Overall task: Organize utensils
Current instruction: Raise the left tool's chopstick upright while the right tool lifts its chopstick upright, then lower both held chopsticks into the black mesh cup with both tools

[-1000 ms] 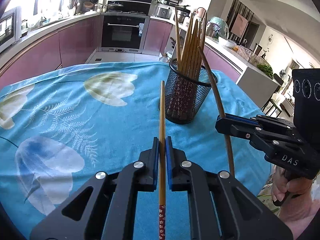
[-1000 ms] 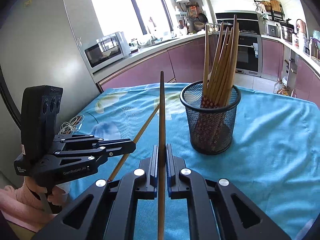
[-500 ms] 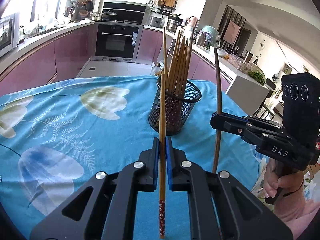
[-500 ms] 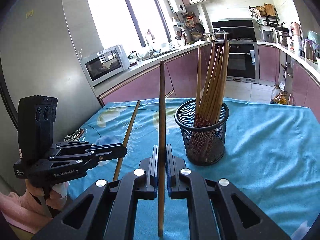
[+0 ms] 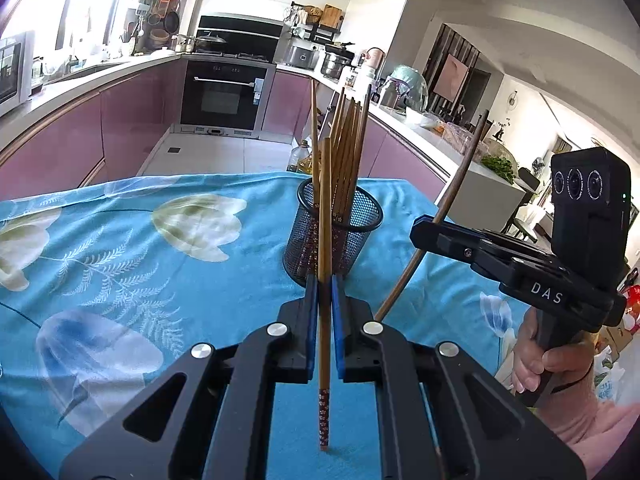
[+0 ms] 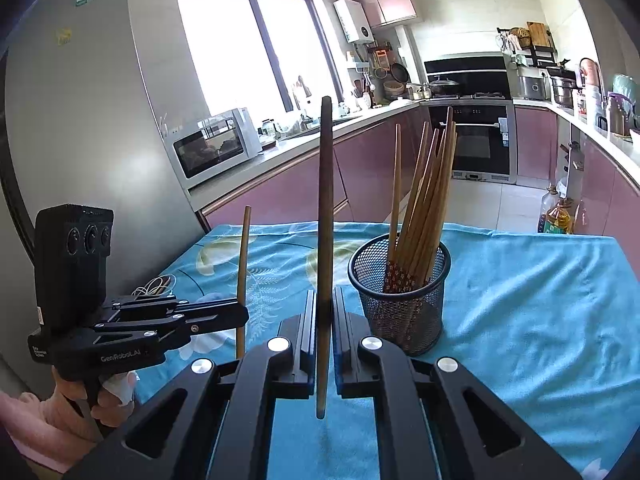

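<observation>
A black mesh cup (image 5: 332, 236) holds several wooden chopsticks upright on the blue flowered tablecloth (image 5: 120, 248); it also shows in the right wrist view (image 6: 400, 300). My left gripper (image 5: 325, 292) is shut on a light wooden chopstick (image 5: 325, 220) with a patterned red end, held upright in front of the cup. My right gripper (image 6: 325, 300) is shut on a darker chopstick (image 6: 325, 208), held upright to the left of the cup. In the left wrist view the right gripper (image 5: 420, 230) sits right of the cup with its dark chopstick (image 5: 452, 200) tilted.
The table edge falls away at the right (image 5: 460, 272) and at the left (image 6: 188, 248). A coil of cord (image 6: 154, 285) lies by the left edge. Kitchen counters and an oven (image 5: 224, 96) stand behind the table.
Both grippers have risen and tilted their chopsticks more upright. The cup now sits lower and farther away in both views. The right chopstick leans the other way in the left wrist view.
</observation>
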`<state>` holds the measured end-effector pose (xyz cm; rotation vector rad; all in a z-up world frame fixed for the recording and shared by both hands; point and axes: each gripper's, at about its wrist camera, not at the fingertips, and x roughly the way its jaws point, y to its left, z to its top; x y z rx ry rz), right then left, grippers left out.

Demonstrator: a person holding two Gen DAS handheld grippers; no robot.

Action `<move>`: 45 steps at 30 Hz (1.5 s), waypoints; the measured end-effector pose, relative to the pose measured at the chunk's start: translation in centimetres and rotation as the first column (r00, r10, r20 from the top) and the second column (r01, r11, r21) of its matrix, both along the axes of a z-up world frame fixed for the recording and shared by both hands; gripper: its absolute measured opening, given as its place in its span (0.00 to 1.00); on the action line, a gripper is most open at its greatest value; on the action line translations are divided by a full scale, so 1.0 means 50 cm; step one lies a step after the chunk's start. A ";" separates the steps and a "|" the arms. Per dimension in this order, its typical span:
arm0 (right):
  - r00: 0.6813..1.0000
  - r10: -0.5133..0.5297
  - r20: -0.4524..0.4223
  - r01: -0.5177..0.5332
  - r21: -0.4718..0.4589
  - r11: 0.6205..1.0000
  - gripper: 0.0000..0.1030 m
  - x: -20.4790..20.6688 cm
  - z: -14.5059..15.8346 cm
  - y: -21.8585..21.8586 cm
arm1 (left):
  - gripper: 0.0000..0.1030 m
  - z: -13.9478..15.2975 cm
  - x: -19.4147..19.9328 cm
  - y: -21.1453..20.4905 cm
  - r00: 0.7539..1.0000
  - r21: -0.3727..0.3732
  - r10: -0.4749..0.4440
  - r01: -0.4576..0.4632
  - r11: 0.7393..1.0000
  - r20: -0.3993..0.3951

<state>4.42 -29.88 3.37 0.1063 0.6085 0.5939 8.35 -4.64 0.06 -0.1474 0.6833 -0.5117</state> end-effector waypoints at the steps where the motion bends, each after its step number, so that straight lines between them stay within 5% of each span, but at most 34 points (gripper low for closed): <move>1: 1.000 -0.002 0.004 0.002 0.000 1.000 0.06 0.000 0.002 0.000 | 0.07 0.002 0.001 0.001 1.000 -0.004 -0.001 0.001 1.000 0.001; 45: 0.993 -0.048 0.106 0.047 0.013 0.999 0.06 0.034 0.075 -0.032 | 0.07 0.101 0.055 -0.009 0.994 -0.043 0.021 -0.017 0.999 0.111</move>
